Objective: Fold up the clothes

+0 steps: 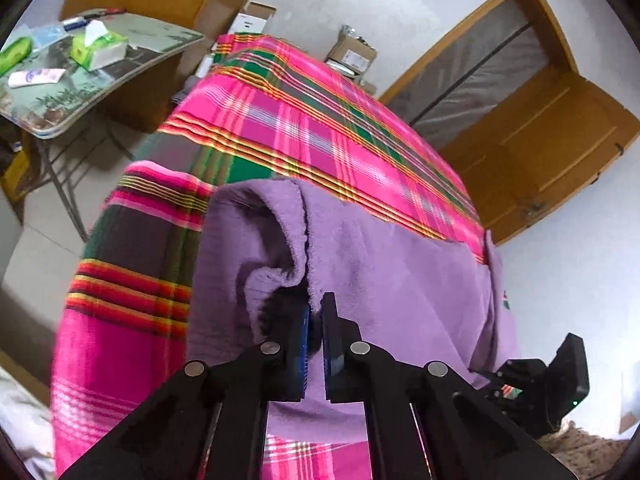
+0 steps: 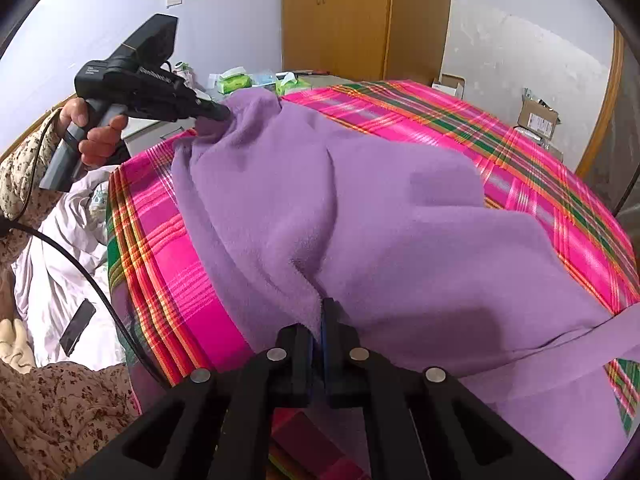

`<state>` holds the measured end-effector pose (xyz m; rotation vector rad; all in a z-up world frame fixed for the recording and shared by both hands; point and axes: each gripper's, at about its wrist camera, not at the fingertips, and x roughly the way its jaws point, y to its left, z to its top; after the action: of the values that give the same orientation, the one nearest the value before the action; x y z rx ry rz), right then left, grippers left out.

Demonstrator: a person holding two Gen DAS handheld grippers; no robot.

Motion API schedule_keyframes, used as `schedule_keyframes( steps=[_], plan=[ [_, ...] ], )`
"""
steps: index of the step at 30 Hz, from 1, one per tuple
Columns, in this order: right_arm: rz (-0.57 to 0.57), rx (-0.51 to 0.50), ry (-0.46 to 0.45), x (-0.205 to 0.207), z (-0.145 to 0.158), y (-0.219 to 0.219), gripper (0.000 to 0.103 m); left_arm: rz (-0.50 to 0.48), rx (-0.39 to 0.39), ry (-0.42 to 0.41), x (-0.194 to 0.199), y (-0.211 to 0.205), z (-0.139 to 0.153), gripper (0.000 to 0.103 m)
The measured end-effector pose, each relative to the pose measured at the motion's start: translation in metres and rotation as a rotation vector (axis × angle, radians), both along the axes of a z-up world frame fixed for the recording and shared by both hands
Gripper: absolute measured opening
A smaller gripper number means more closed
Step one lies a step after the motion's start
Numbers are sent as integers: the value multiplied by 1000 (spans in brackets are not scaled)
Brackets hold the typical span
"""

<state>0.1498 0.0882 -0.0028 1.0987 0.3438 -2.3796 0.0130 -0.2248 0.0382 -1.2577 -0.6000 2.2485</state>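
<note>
The bed (image 2: 520,148) fills both views, spread with a bright pink plaid sheet (image 1: 304,128); across it lies the purple fleece garment (image 2: 360,216), rumpled, one edge hanging over the near side; a strip of it trails off to the right in the right wrist view. The left gripper (image 1: 316,312) has its jaws pinched nearly together on a bunched fold at the garment's far corner, fabric caught between the pads; the right gripper (image 2: 320,320) is likewise clamped tight on a ridge of fleece at the near edge. So both ends are in hand, and my read is this is the lift-and-spread before the first fold; done well, the two grips should pull apart evenly to take out the slack, keep the edge level, and lay the cloth flat on the sheet rather than let it drag off the side. The right wrist view gives what the left cannot: the person's hand (image 2: 96,136) on the left gripper's handle, a floral sleeve (image 2: 24,168), a cable (image 2: 80,264), a wardrobe (image 2: 336,16). The left wrist view alone shows the folding table (image 1: 120,64) with a tissue pack (image 1: 100,46), and the door (image 1: 532,140).
</note>
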Motion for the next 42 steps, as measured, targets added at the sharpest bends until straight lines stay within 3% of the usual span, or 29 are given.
schedule_keyframes(
  steps=[7, 15, 21, 25, 26, 29, 33, 35, 38, 42],
  plan=[
    [61, -21, -11, 5, 10, 5, 3, 35, 3, 11, 22, -25, 21, 5],
    [73, 20, -75, 1, -11, -1, 4, 115, -36, -91, 14, -38, -22, 6],
    [81, 2, -84, 3, -4, 5, 6, 149, -83, -68, 19, -33, -17, 9],
    [21, -108, -104, 1, 7, 29, 11, 160, -136, -5, 33, -24, -4, 12],
    [1, -146, -113, 0, 9, 37, 12, 163, -150, 10, 36, -22, -1, 17],
    [-42, -238, -122, 2, 13, 57, 14, 176, -138, 33, 44, -18, 6, 25],
    [-101, -334, -97, 12, 19, 84, 16, 213, -150, 73, 54, -9, 14, 28],
    [-147, -364, -82, 16, 19, 100, 18, 233, -137, 87, 60, -7, 17, 37],
    [-272, -394, -53, 21, 17, 129, 20, 229, -110, 118, 72, 7, 21, 37],
    [-462, -428, -40, 24, 11, 172, 21, 153, -111, 143, 78, 44, 22, 37]
  ],
)
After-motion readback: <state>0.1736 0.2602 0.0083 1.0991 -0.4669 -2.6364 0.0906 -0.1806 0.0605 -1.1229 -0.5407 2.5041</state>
